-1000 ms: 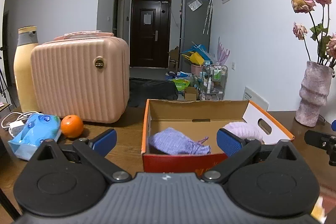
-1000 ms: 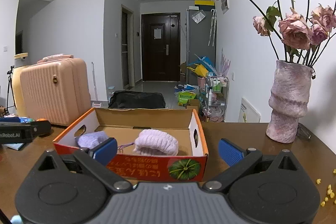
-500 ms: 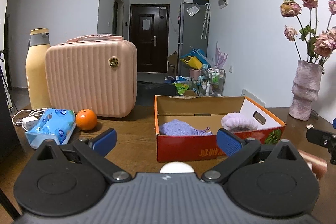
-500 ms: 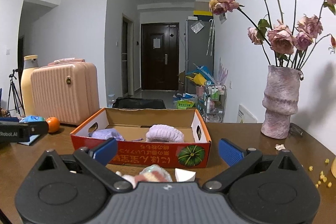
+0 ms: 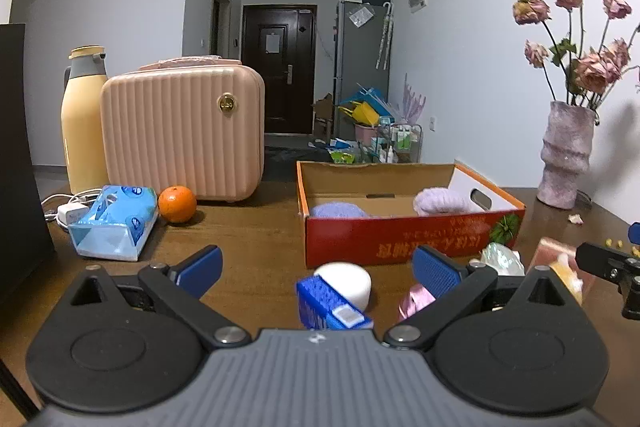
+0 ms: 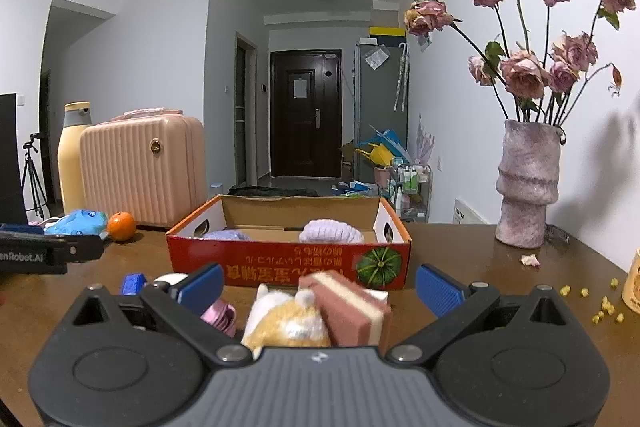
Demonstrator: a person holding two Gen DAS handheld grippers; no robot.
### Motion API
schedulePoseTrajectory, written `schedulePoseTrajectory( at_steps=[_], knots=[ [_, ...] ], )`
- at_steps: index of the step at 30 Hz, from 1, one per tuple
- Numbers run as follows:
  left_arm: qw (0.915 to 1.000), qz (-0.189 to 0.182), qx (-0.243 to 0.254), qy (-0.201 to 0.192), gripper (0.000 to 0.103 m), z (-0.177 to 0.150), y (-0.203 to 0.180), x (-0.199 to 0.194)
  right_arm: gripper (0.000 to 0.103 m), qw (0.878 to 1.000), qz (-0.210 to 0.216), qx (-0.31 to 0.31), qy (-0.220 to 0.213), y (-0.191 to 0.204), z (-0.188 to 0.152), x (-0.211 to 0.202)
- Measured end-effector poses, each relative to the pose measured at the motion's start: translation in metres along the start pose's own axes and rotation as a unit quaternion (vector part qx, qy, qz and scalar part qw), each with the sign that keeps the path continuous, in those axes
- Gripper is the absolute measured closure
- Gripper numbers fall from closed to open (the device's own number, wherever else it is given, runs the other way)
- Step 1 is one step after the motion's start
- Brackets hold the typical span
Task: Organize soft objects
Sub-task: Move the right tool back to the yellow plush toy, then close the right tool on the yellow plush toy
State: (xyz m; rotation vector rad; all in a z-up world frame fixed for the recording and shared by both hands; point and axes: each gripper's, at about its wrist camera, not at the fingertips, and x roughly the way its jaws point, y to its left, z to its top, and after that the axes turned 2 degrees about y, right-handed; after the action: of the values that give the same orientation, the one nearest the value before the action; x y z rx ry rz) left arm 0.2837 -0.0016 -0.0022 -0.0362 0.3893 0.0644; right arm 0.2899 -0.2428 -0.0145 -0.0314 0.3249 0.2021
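pink-and-cream layered sponge block [image 6: 347,307] and yellow plush toy [image 6: 288,323] lie on the brown wooden table [image 6: 460,251] at its near edge, before the red cardboard box [image 6: 288,263]. right gripper [image 6: 319,285] and left gripper [image 5: 316,269] both spread wide, empty. risk: blue brush [image 5: 324,301] and white puck [image 5: 346,281] crowd the left side, wrong grab likely.

The left gripper [image 5: 316,269] fingers [image 5: 199,269] stand spread and empty above the surface [image 5: 248,239]. Between them lie a white round pad [image 5: 346,281] and blue brush [image 5: 326,303]; beyond, the box [image 5: 400,239].
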Motion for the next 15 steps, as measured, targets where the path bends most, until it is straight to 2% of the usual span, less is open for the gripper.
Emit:
schedulePoseTrajectory(
  at_steps=[15],
  knots=[
    [0.9998,-0.013,0.002,0.015,0.0,-0.017,0.011,-0.017,0.0,1.0,-0.001,0.018,0.004,0.008,-0.017,-0.011]
  ],
)
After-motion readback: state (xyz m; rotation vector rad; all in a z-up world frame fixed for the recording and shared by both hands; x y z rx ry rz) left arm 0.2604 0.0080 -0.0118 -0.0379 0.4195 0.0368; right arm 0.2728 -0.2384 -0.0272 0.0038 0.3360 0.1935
